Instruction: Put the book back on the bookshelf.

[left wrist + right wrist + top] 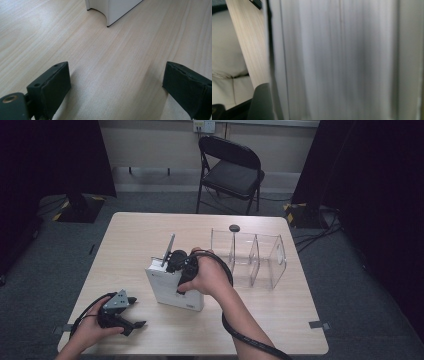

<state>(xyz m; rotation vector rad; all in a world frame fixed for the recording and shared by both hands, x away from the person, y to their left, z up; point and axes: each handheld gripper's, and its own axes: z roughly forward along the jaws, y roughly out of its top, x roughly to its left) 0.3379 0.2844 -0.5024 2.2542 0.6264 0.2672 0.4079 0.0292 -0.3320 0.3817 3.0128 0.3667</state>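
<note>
White box [175, 287] stands upright near the middle of the wooden table [280, 320], and the right gripper [176, 261] comes down on its top edge from above, the hand wrapped over the tool so the jaws can straddle the narrow top, probably to lift the box or steady it. In the right gripper view the box's pale side sits pressed close to the lens, with one dark jaw alongside its left face; the other jaw is out of sight, so I cannot tell whether the pads already press on it or only bracket it. The left gripper [131, 312] rests low at the near left corner of the table, well apart from the box, its jaws spread wide over bare wood with nothing between them, seemingly parked out of the way. A clear acrylic divider rack [250, 257] stands just to the right of the box, perhaps the place the box is meant for
</note>
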